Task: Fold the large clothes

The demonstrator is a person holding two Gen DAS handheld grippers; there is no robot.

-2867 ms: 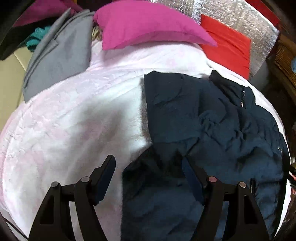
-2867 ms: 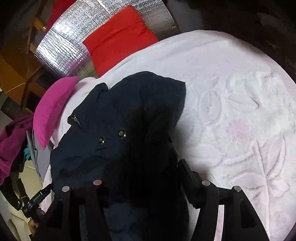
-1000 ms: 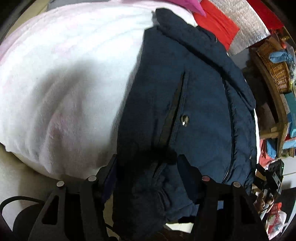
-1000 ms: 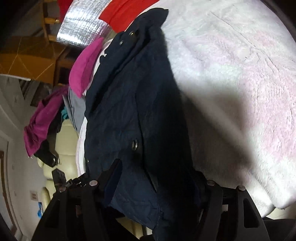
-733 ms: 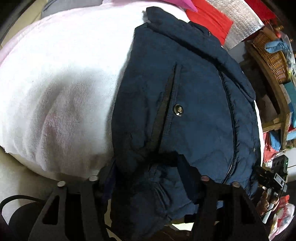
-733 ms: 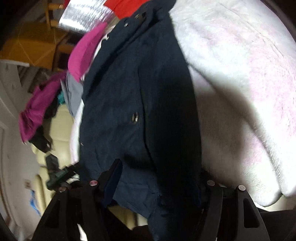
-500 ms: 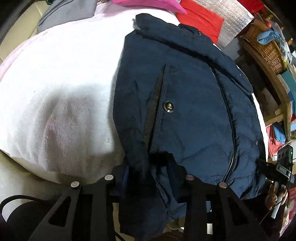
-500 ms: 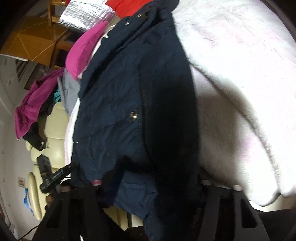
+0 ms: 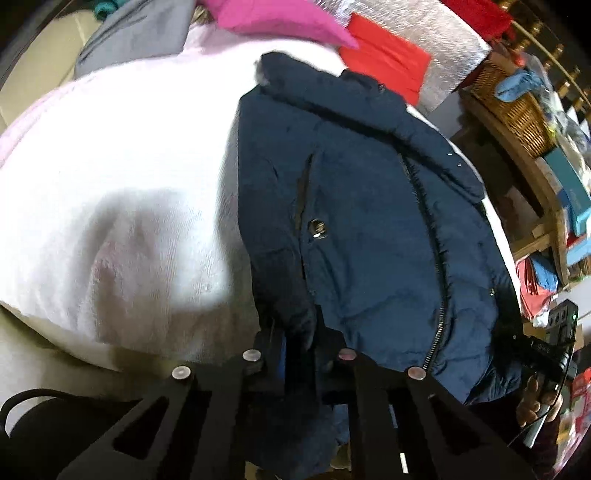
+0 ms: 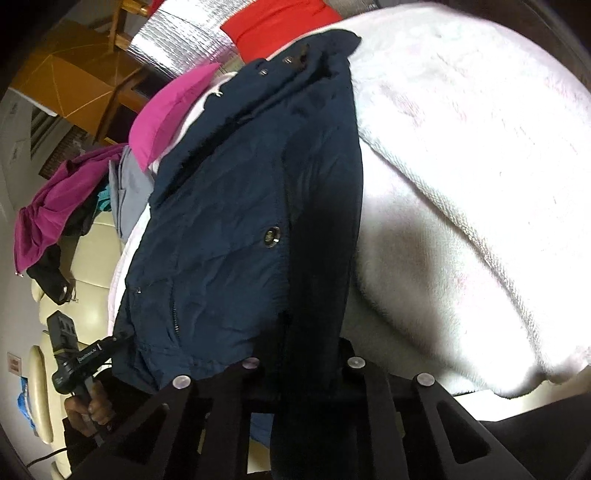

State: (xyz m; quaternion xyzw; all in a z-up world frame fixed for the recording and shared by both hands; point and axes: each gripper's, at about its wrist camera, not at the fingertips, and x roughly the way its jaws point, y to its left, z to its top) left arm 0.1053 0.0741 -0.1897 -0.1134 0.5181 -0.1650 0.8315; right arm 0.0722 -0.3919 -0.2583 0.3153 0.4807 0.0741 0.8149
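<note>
A navy padded jacket (image 9: 373, 221) lies front up on a white fleece blanket (image 9: 110, 177), collar at the far end, hem at the near edge. Its zip and a metal snap show. My left gripper (image 9: 301, 345) is shut on the jacket's hem at its left corner. In the right wrist view the jacket (image 10: 221, 236) stretches away from me, and my right gripper (image 10: 301, 350) is shut on its hem at the right corner; the fabric hides the fingertips.
A magenta pillow (image 9: 280, 18), a red cushion (image 9: 384, 62) and a silver foil sheet (image 9: 424, 33) lie at the far end. Grey clothes (image 9: 133, 33) are at far left. A wooden shelf with a wicker basket (image 9: 513, 107) stands to the right.
Both grippers have closed on the jacket's hem at the near edge of the bed. The jacket has been pulled flat and straight towards me.
</note>
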